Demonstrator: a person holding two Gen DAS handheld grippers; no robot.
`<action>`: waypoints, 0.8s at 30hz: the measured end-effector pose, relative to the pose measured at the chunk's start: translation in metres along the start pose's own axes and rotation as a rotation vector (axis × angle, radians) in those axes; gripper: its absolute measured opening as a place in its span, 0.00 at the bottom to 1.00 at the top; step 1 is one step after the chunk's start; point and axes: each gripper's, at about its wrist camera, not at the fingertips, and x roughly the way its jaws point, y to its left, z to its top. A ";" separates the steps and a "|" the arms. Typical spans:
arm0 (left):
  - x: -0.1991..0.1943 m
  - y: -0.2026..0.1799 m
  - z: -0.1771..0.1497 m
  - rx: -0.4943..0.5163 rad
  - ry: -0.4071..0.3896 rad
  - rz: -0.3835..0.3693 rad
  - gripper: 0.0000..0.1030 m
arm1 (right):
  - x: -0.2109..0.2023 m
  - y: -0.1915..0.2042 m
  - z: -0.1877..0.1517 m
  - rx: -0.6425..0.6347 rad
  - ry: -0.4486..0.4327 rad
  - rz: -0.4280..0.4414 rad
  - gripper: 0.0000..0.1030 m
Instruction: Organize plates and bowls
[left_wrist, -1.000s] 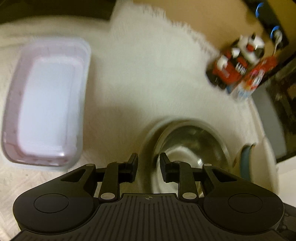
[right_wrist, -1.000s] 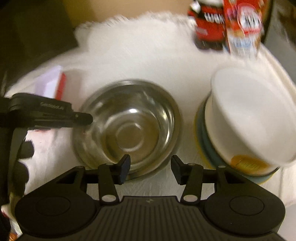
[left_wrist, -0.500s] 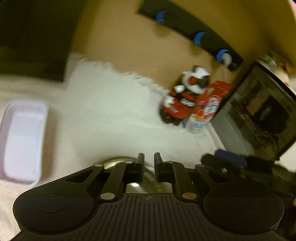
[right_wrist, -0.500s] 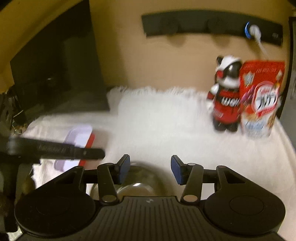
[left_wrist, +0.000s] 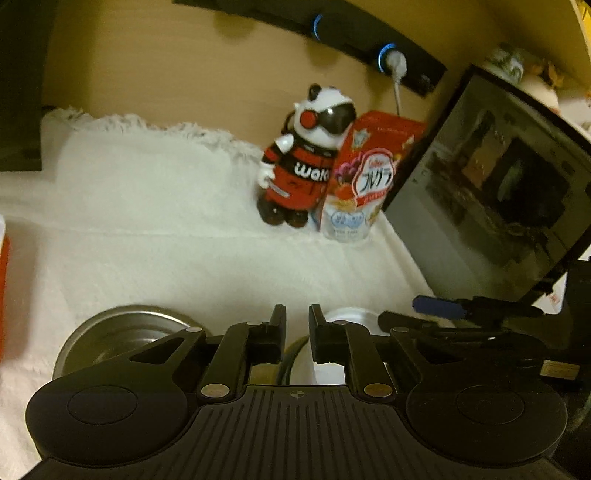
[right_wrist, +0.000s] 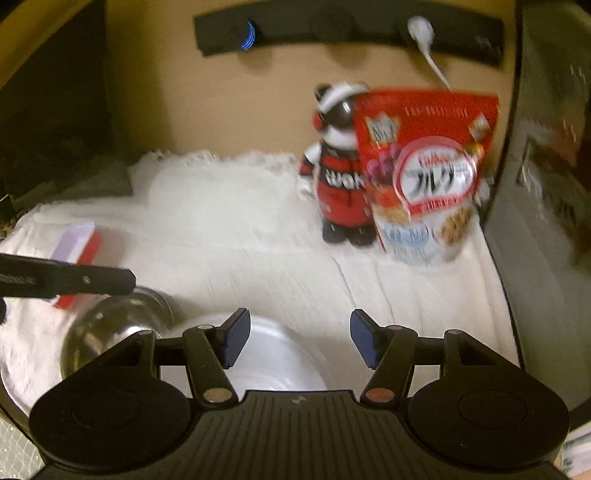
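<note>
A steel bowl (left_wrist: 122, 332) sits on the white cloth, low and left of my left gripper (left_wrist: 297, 314), which is shut with nothing between its fingers. Behind those fingers a white bowl (left_wrist: 351, 315) peeks out. In the right wrist view my right gripper (right_wrist: 299, 334) hovers over the white bowl (right_wrist: 277, 354); its jaws are opening and hold nothing. The steel bowl (right_wrist: 118, 325) lies to its left, under the left gripper's fingers (right_wrist: 92, 282). Any plates under the white bowl are hidden.
At the back stand a red-and-black toy figure (left_wrist: 306, 158) and a red cereal bag (left_wrist: 369, 177). A dark glass-fronted appliance (left_wrist: 498, 206) walls off the right side. A lidded container with a red edge (right_wrist: 77, 243) sits at the far left on the cloth (right_wrist: 240, 229).
Both views have tilted up from the bowls toward the back wall and shifted right. The left jaws have closed. The right jaws have spread wider.
</note>
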 end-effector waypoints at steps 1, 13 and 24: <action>-0.001 -0.003 0.000 0.010 -0.001 0.013 0.14 | 0.003 -0.003 -0.003 0.009 0.016 0.010 0.59; 0.011 -0.015 -0.015 0.039 0.174 0.095 0.13 | 0.028 -0.023 -0.021 0.012 0.118 0.054 0.59; -0.005 0.004 -0.009 -0.123 0.128 0.119 0.13 | 0.027 -0.026 -0.027 -0.001 0.138 0.033 0.59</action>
